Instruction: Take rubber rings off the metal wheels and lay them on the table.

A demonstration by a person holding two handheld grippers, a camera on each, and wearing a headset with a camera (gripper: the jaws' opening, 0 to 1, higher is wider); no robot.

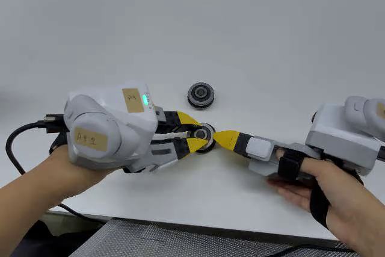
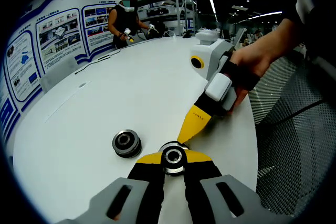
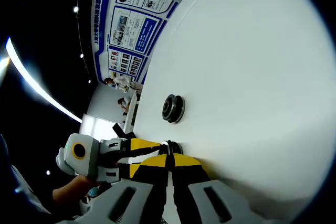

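A small metal wheel [image 1: 206, 132] with a black rubber ring sits near the white table's front edge. My left gripper [image 1: 194, 132] comes from the left and is shut on this wheel [image 2: 174, 155], one yellow tip on each side. My right gripper [image 1: 219, 138] reaches in from the right. Its yellow tips are pressed together at the wheel's rim, pinching the rubber ring. In the right gripper view its own jaws [image 3: 169, 157] meet at the wheel [image 3: 171, 146]. A second ringed wheel [image 1: 201, 94] lies flat farther back.
The white table [image 1: 252, 40] stretches wide behind the wheels. Its front edge [image 1: 198, 224] lies just below my hands, with grey mesh flooring beyond. A black cable [image 1: 18, 136] trails off the left gripper. In the left gripper view a person [image 2: 126, 17] stands far off.
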